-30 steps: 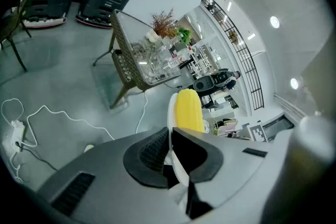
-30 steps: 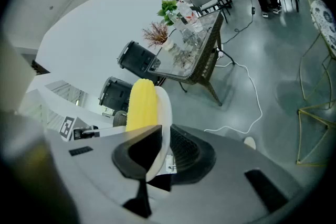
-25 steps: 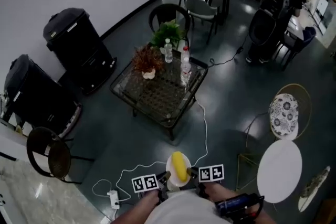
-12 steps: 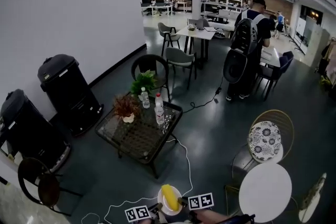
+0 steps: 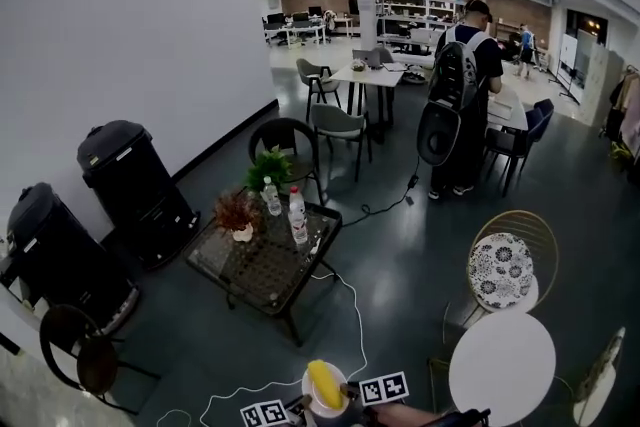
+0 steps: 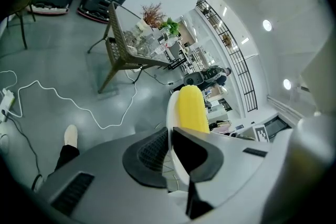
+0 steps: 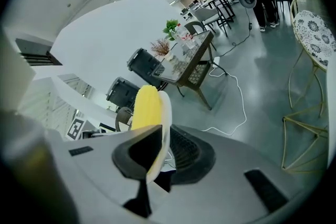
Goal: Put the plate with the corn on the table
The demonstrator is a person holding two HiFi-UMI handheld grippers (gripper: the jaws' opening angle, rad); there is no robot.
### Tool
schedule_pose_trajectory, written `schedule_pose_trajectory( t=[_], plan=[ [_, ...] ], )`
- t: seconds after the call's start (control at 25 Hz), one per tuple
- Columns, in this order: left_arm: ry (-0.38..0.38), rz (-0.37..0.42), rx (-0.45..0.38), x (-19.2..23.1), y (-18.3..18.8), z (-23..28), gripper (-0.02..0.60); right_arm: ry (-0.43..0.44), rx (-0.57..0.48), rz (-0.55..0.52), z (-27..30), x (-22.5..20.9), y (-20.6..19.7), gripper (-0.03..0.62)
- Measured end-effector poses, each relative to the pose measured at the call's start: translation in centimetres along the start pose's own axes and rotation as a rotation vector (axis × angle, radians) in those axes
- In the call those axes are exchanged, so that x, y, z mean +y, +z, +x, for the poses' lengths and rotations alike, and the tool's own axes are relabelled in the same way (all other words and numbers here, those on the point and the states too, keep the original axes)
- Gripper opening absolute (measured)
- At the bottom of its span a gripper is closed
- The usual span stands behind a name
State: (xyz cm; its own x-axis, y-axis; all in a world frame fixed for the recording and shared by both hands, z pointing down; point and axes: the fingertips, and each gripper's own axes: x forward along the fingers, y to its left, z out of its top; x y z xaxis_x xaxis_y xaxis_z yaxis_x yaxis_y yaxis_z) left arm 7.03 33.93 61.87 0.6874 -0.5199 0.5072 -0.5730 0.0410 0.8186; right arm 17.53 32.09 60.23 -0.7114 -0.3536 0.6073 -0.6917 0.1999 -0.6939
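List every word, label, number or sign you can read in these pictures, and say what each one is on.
No readable text anywhere.
Bottles on the glass table: labels too small to read.
Square markers on the tongs' cubes: black-and-white patterns, no letters or digits.
Plate and corn, clamped by the left tongs and right tongs: no print.

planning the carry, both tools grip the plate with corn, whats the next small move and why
Probably step toward the glass table, keeping the plate level. The left tool and right tool clamp opposite rims, the corn lies unheld on top, and only floor is under the plate. The white round table looks nearer, if that one is meant.
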Motion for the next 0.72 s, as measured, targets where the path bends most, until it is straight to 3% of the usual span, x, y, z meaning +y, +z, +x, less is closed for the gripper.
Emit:
schedule_pose_trajectory(
  t=[0.72],
  plan=[
    [0.009, -0.020, -0.069, -1.1, -2.6, -1.1, 0.032, 0.029, 0.001, -0.039, -1.7, 0.1, -1.6, 0.054]
  ],
)
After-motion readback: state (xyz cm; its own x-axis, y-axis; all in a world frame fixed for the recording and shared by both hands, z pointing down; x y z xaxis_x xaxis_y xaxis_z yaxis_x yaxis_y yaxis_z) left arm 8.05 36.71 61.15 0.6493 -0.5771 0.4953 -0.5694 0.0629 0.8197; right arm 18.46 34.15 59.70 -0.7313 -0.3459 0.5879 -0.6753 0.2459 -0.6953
